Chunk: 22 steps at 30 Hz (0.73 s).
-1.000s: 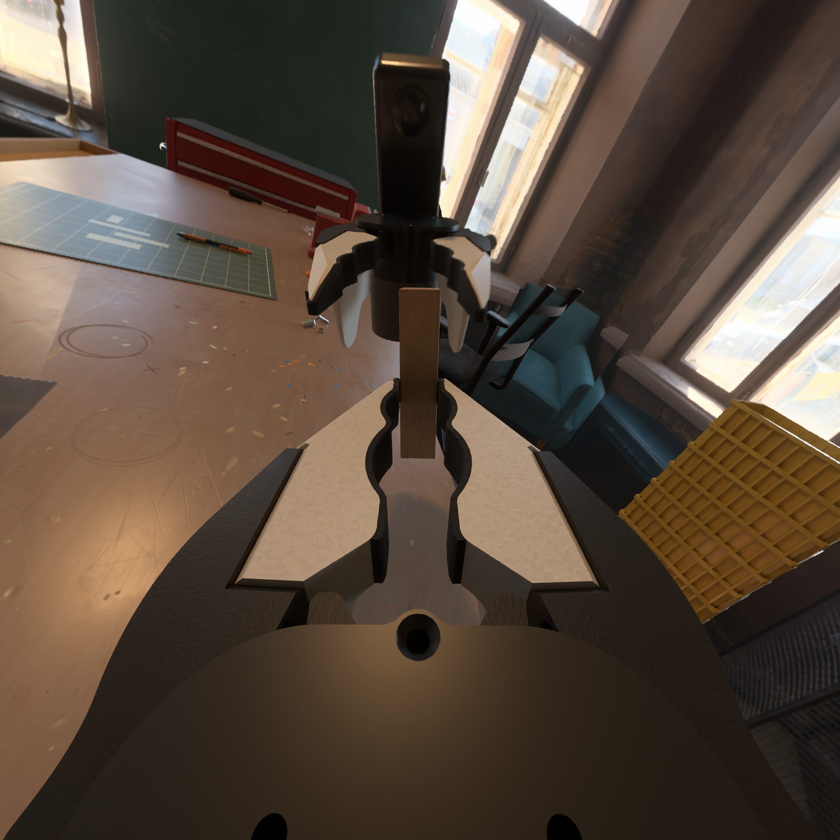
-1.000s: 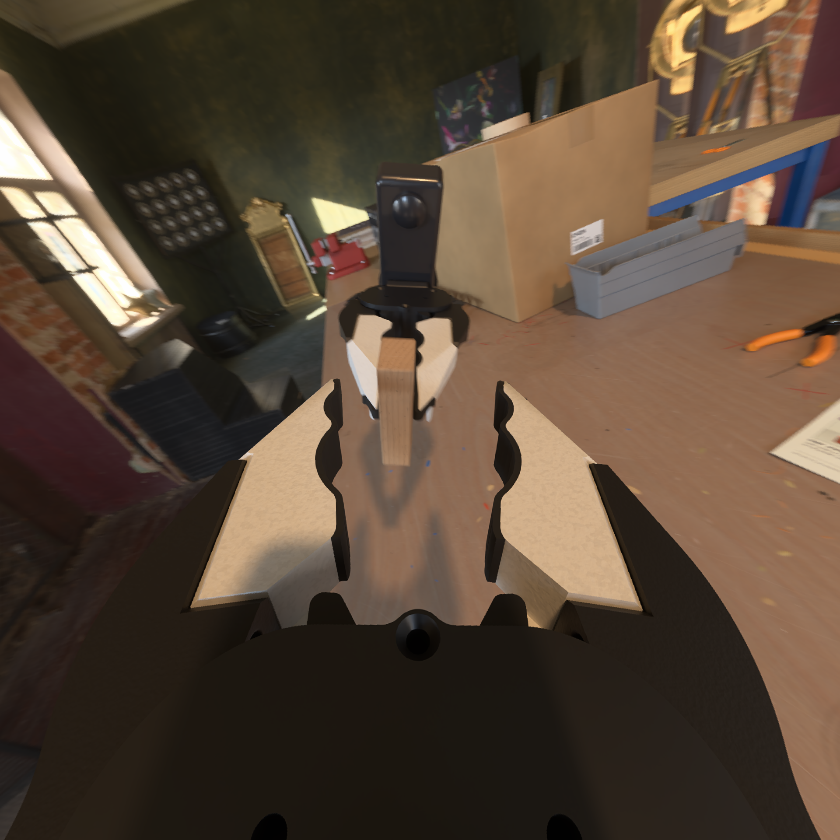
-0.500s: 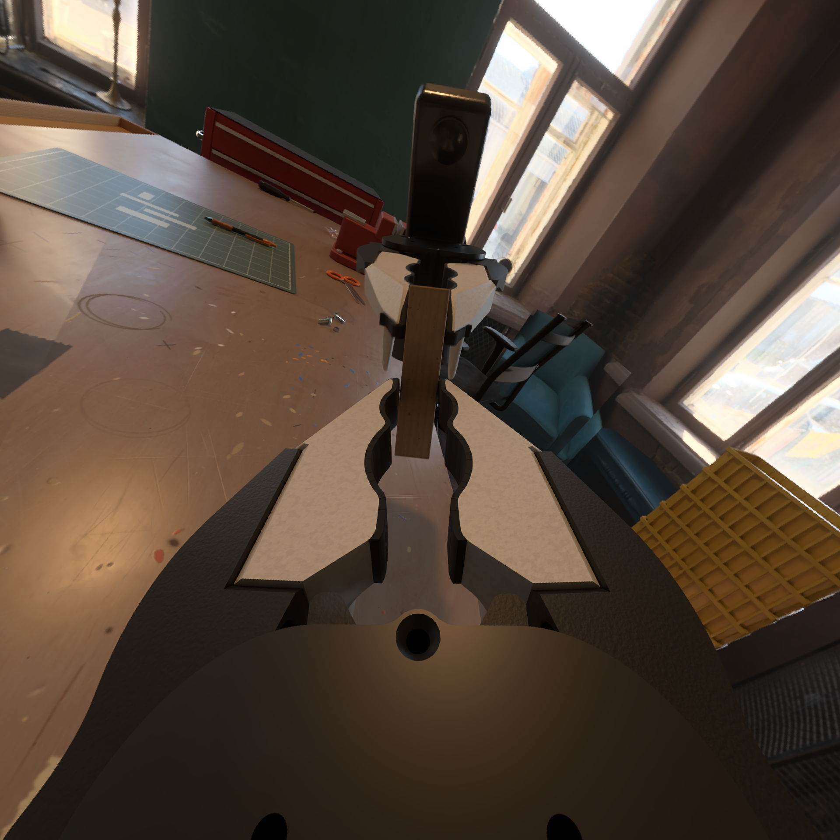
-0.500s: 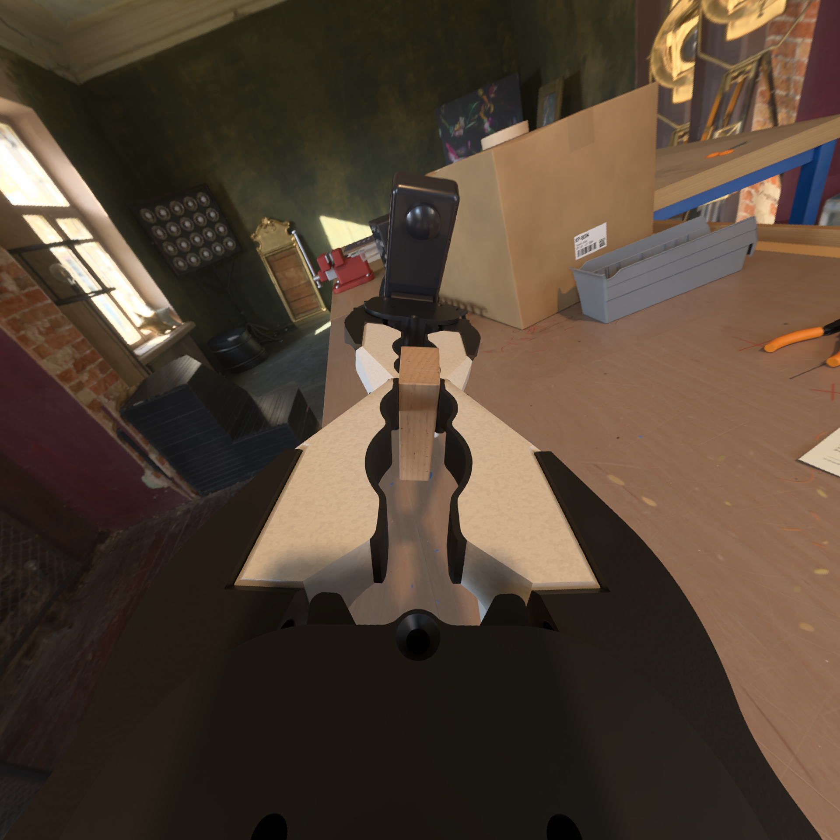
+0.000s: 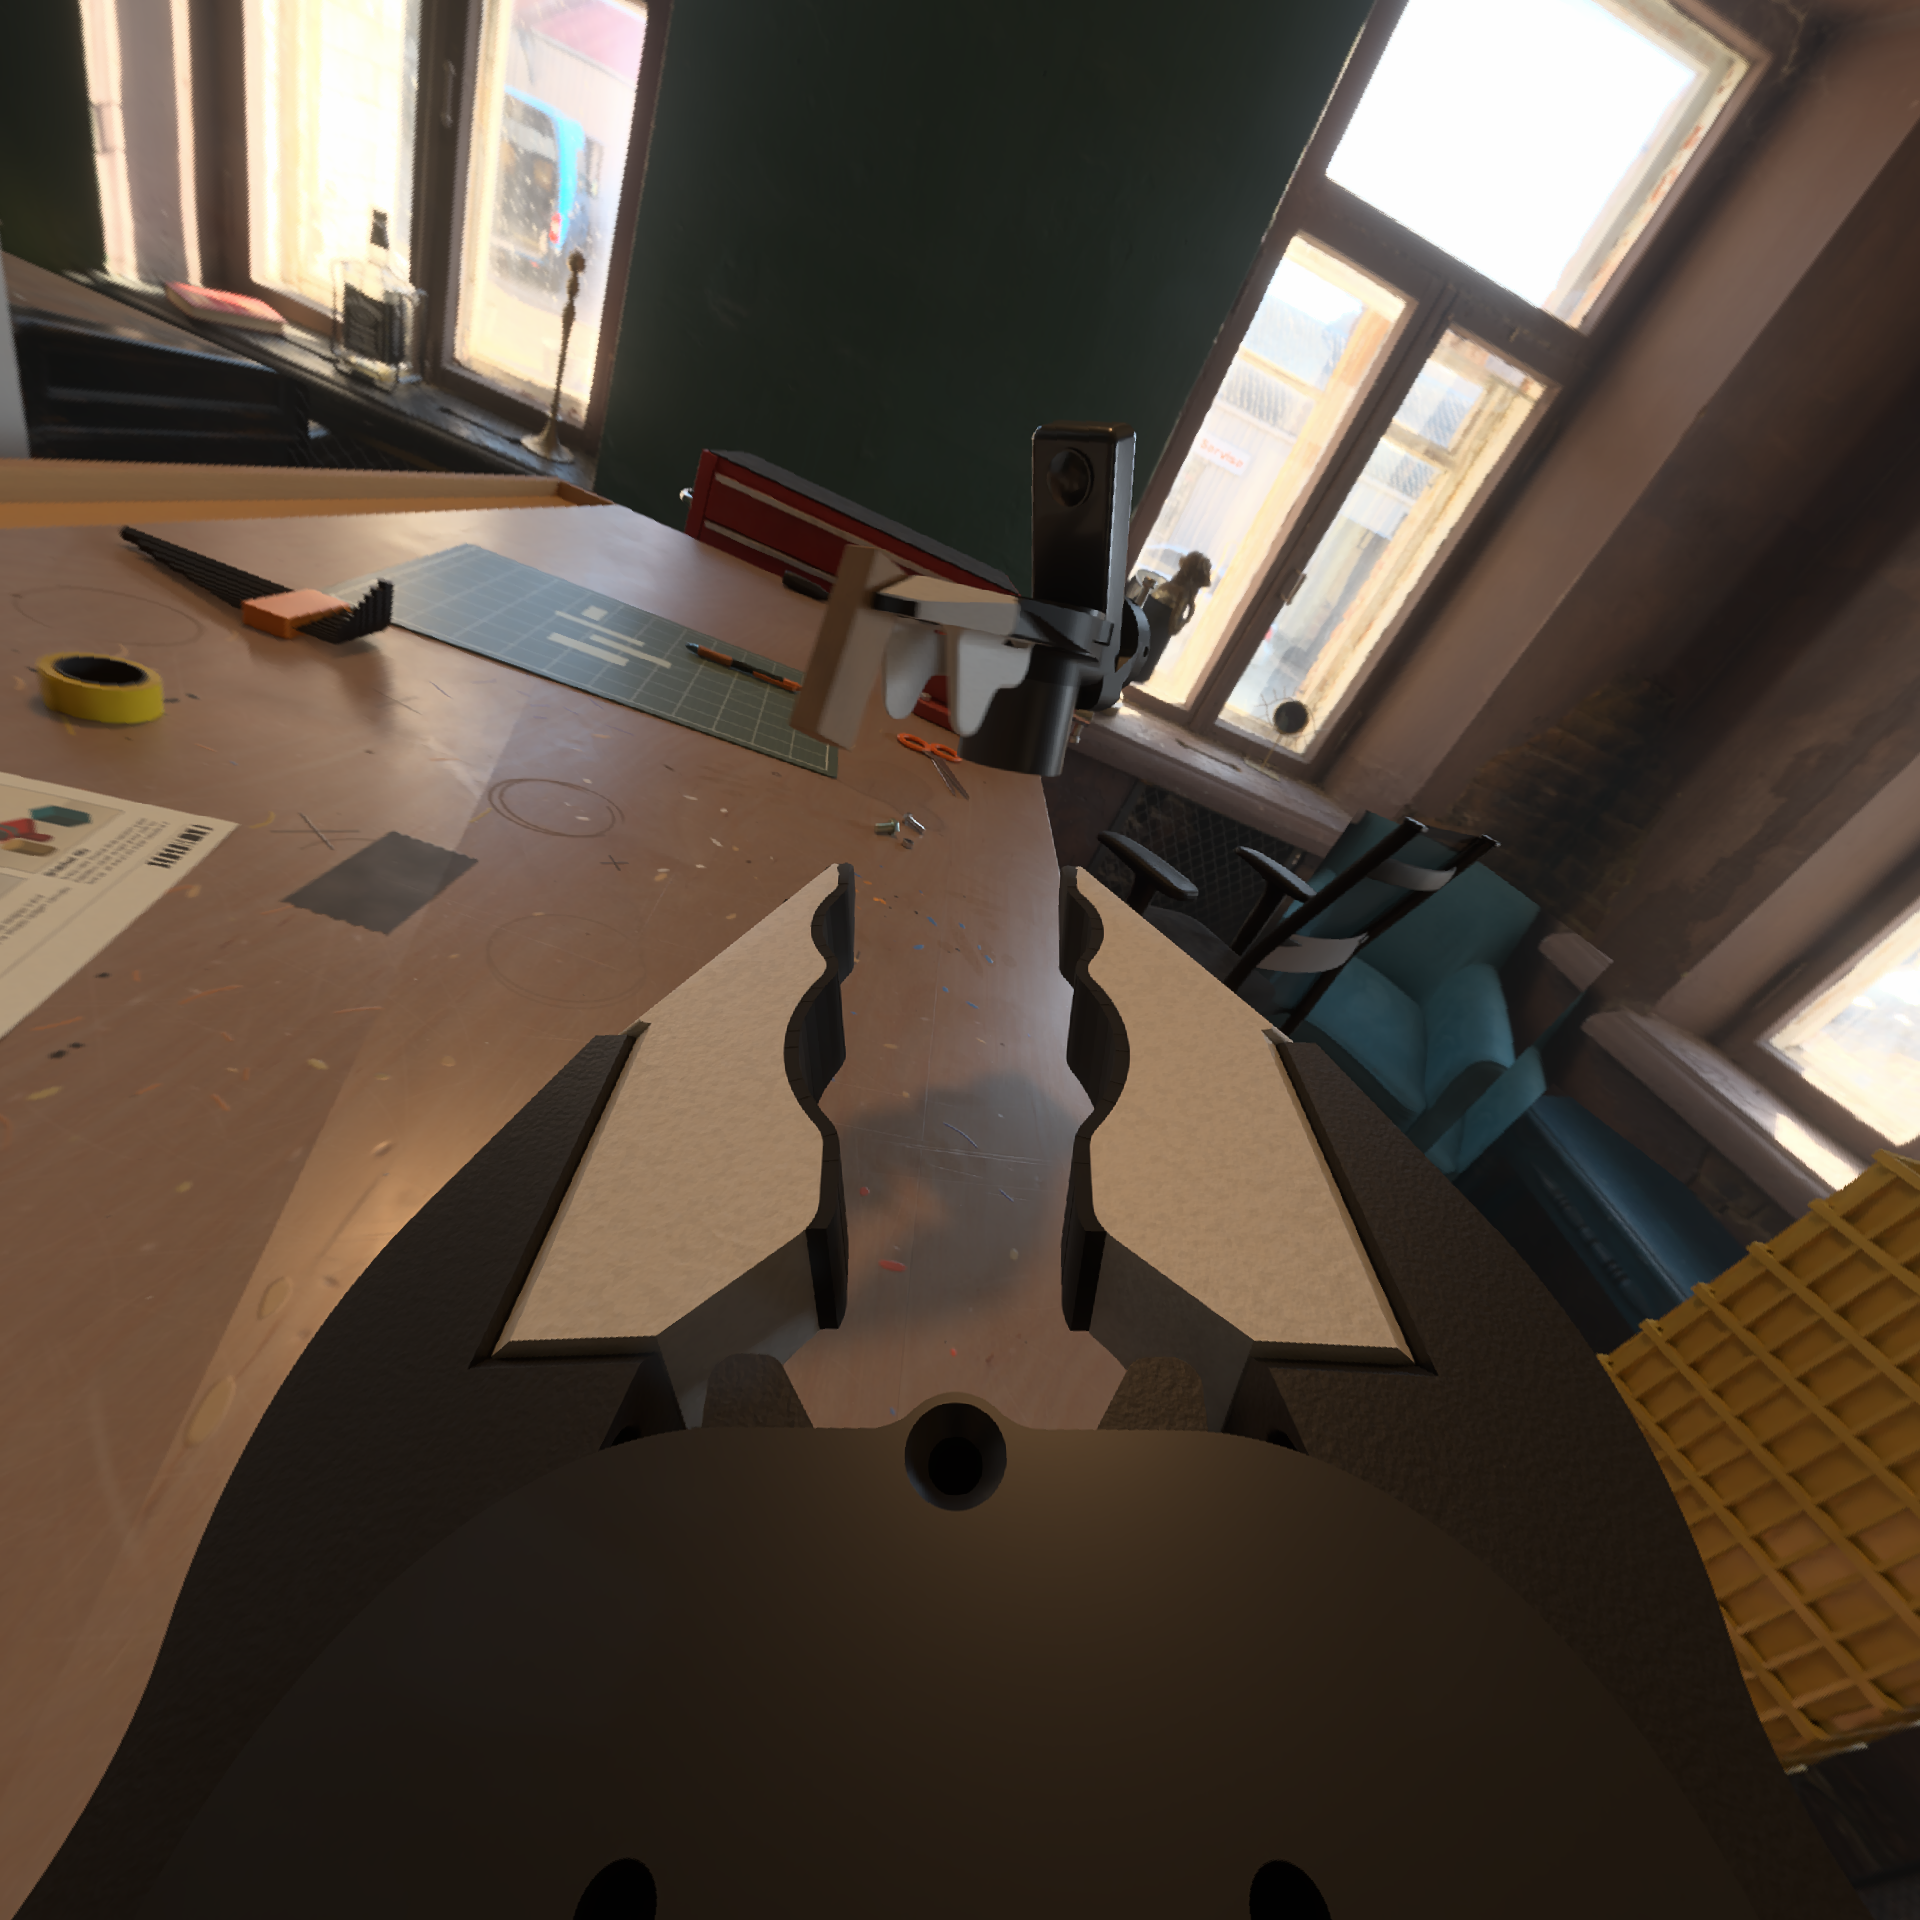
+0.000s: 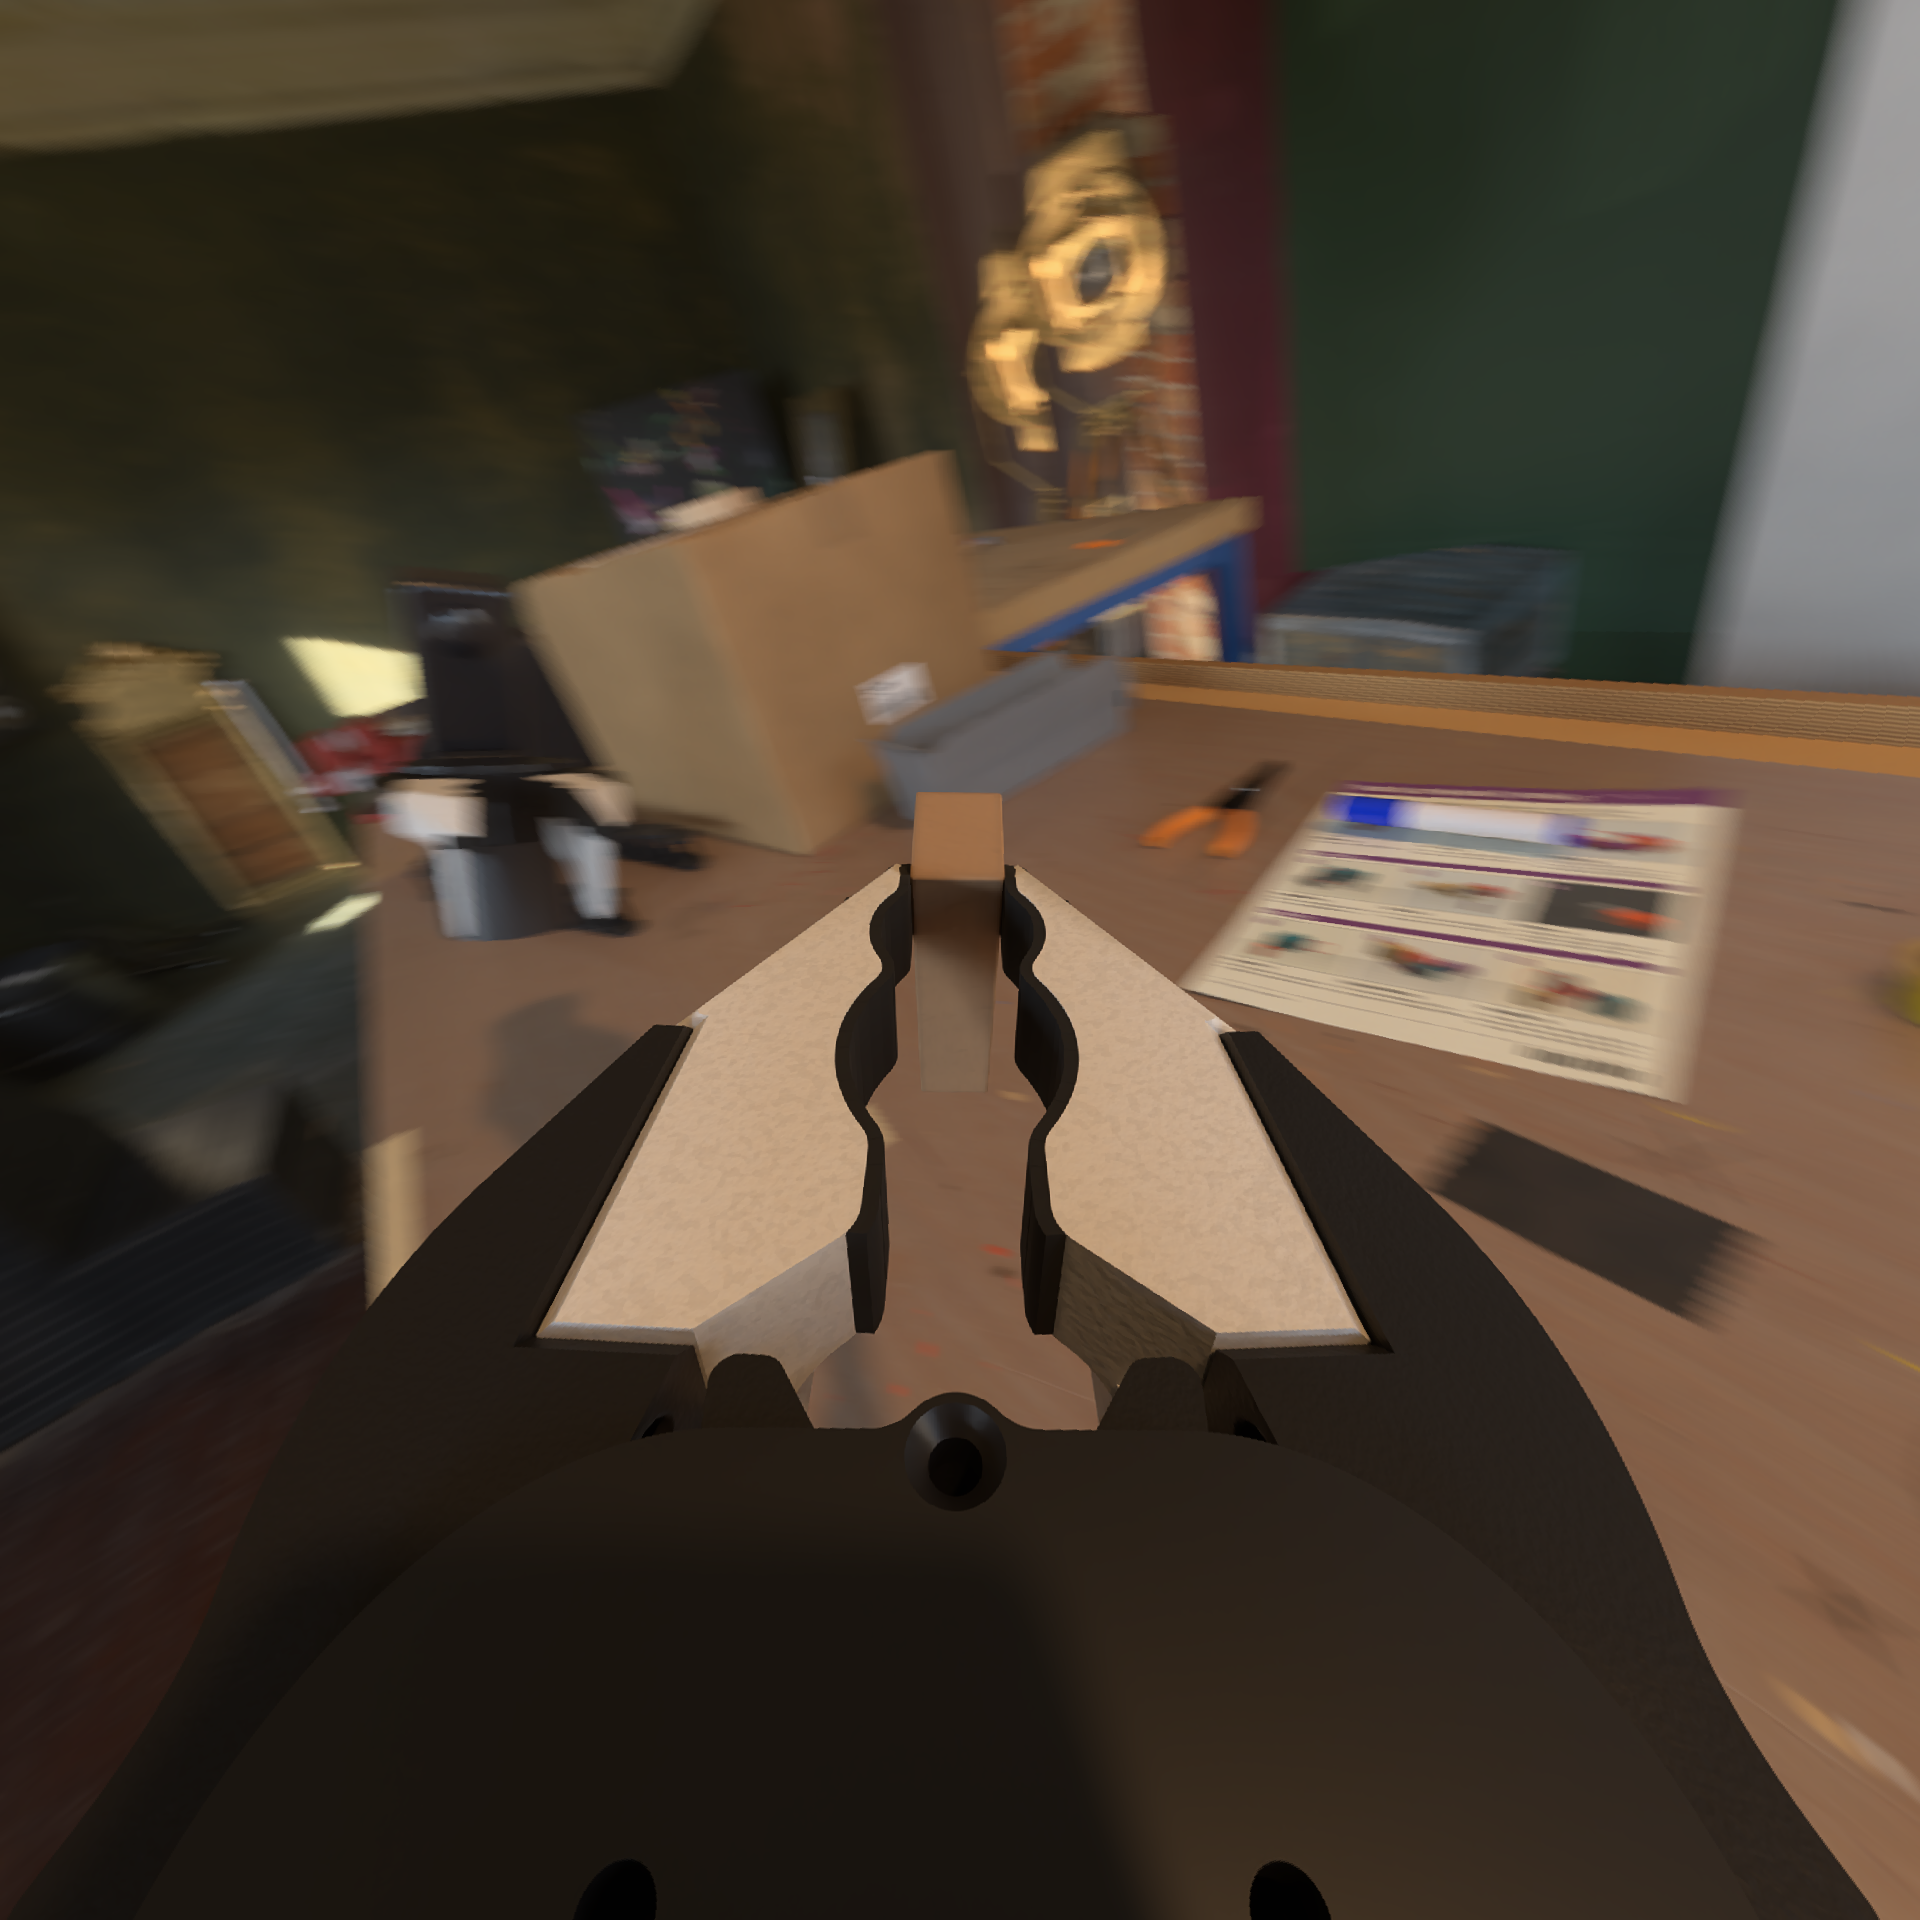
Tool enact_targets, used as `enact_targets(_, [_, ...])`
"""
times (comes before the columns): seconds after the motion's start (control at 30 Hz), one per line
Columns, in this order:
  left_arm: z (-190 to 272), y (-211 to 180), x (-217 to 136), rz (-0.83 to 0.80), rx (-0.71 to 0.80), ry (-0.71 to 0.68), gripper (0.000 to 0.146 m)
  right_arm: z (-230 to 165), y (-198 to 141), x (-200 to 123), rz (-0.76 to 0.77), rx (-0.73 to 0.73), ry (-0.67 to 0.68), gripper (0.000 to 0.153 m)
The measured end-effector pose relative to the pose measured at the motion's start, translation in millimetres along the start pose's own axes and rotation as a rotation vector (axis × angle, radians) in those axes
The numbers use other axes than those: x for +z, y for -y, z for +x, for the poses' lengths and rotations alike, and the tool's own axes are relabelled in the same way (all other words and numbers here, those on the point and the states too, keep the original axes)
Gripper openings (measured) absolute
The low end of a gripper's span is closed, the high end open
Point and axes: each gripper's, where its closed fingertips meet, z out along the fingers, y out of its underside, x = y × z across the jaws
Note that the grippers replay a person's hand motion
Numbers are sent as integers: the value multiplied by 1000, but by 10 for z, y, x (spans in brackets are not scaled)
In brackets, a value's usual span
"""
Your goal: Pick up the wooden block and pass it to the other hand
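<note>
The wooden block [image 6: 954, 831] is a pale, upright bar clamped between the fingertips of my right gripper [image 6: 956, 883], which is shut on it above the table. In the left wrist view the block [image 5: 847, 655] shows farther off, tilted, in the right gripper [image 5: 894, 639] above the green mat. My left gripper [image 5: 958, 894] is open and empty, its fingers [image 5: 727, 1091] spread over the table near its right edge. In the blurred right wrist view the left gripper [image 6: 509, 831] shows at the left, apart from the block.
On the brown table [image 5: 312, 1143] lie a yellow tape roll [image 5: 99, 686], a green cutting mat [image 5: 623, 644], a printed sheet [image 5: 83, 883] and scissors [image 5: 930, 748]. A red toolbox [image 5: 810, 520] stands behind. A yellow crate [image 5: 1787, 1455] is at the right. A cardboard box [image 6: 748, 644], grey bin [image 6: 997, 717] and orange pliers [image 6: 1210, 821] lie beyond.
My right gripper closed on the block while the left still held it. The left gripper has since opened and let go. The right gripper has swung away with the block.
</note>
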Motion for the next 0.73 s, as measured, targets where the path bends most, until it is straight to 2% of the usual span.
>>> enact_targets(0.13, [11,80,-115,30,18,21,38,915,68,-373,-55,-47,-370,16])
enact_targets(0.3, [9,114,-130,42,13,11,32,1916,-167,-336,-355,-62,-654,16])
enact_targets(0.47, [8,58,-78,12,17,15,20,2692,-529,-184,-712,-96,-841,16])
enact_targets(0.6, [25,17,-46,-14,25,12,16,3138,-841,-263,-992,-96,-991,16])
enact_targets(0.73, [-6,1,-60,-21,27,21,16,3384,-1036,-315,-1121,-52,-1062,16])
